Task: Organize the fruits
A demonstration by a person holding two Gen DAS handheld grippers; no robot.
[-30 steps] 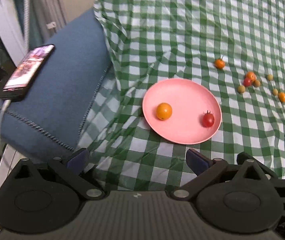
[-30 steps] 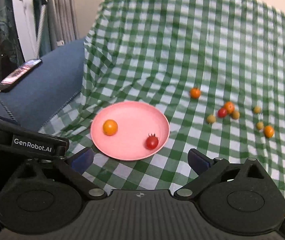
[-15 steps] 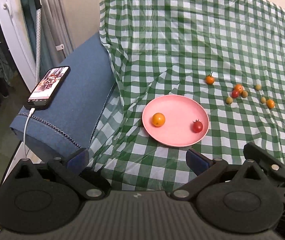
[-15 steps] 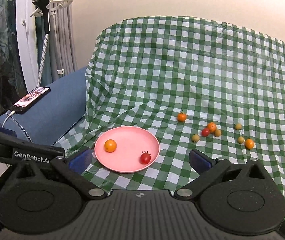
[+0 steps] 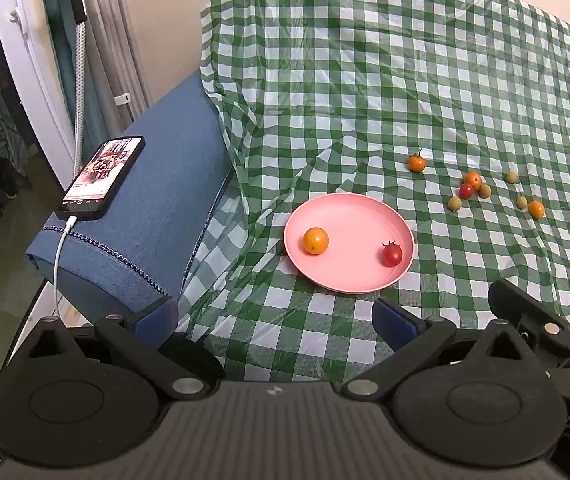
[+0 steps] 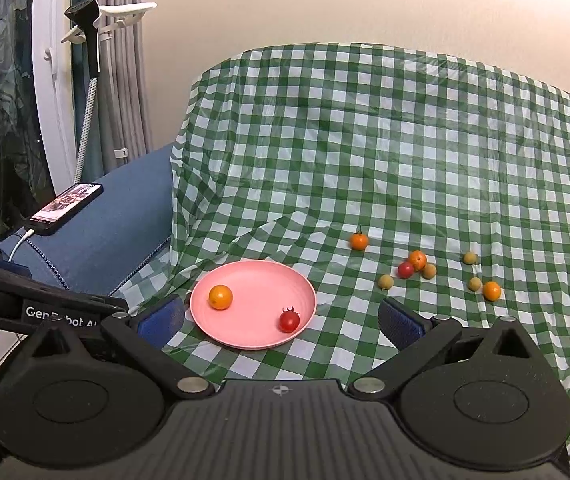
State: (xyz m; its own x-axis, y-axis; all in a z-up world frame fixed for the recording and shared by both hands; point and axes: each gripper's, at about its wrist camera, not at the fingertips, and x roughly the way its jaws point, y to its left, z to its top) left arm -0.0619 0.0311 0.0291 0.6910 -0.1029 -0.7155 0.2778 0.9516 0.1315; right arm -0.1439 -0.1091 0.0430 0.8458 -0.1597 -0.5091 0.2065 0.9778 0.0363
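Both grippers pulled back, left gripper [image 5: 275, 316] and right gripper [image 6: 281, 320] spread, empty; pink plate [image 6: 253, 340] holds two, loose fruits [image 6: 417, 261] remain.

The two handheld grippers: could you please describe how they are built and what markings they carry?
Both are matte black plastic. The left gripper and the right gripper each show a ribbed centre panel with a small round emblem, two round domed housings, silver pivot screws on angled link arms, and dark blue finger pads. In the right wrist view the left gripper's side carries white lettering reading "GenRobot.AI". No cables or sleeves are visible.
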